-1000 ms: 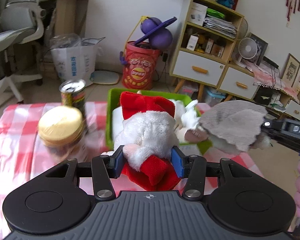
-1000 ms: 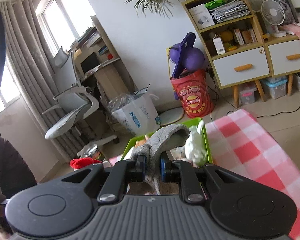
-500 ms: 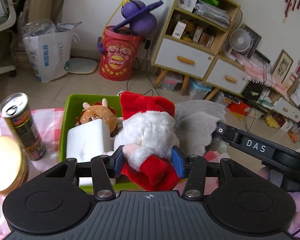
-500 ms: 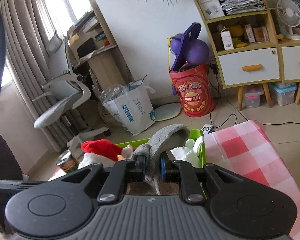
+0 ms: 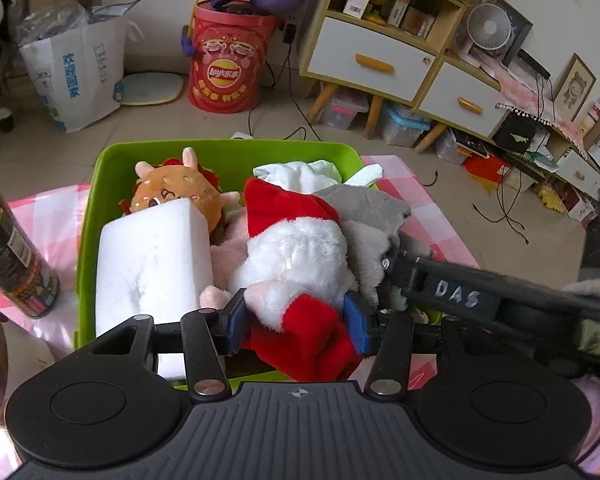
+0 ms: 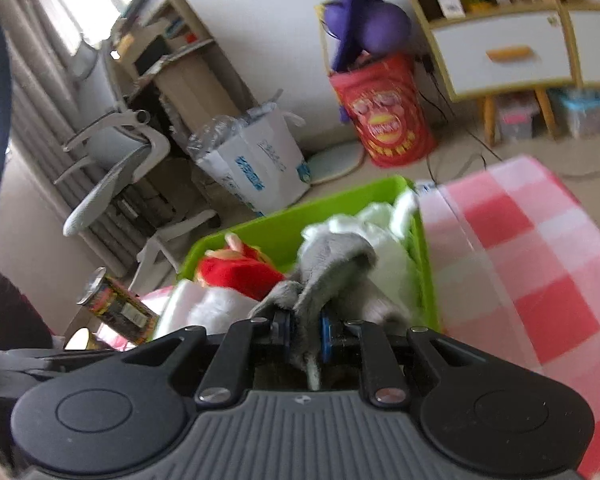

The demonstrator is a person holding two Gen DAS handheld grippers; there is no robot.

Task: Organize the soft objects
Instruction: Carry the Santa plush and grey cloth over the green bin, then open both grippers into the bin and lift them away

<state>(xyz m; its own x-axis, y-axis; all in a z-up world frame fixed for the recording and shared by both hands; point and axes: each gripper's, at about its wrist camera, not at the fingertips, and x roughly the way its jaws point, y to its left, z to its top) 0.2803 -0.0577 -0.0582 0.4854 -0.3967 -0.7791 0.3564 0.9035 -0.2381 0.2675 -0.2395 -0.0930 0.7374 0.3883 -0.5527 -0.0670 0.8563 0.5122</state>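
Green bin (image 5: 88, 208) below, Santa plush (image 5: 296, 264) clamped between jaws

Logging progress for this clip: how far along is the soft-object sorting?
Mostly done. Already in the green bin: a burger plush, a white foam block and white cloth. In hand: the left gripper grips a Santa plush and the right gripper a grey plush, both over the bin. Left: release both.

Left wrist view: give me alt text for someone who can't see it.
The left hand-held gripper grips a red-and-white plush over a green bin holding a white foam block and burger plush. The right hand-held gripper holds a grey cloth alongside.
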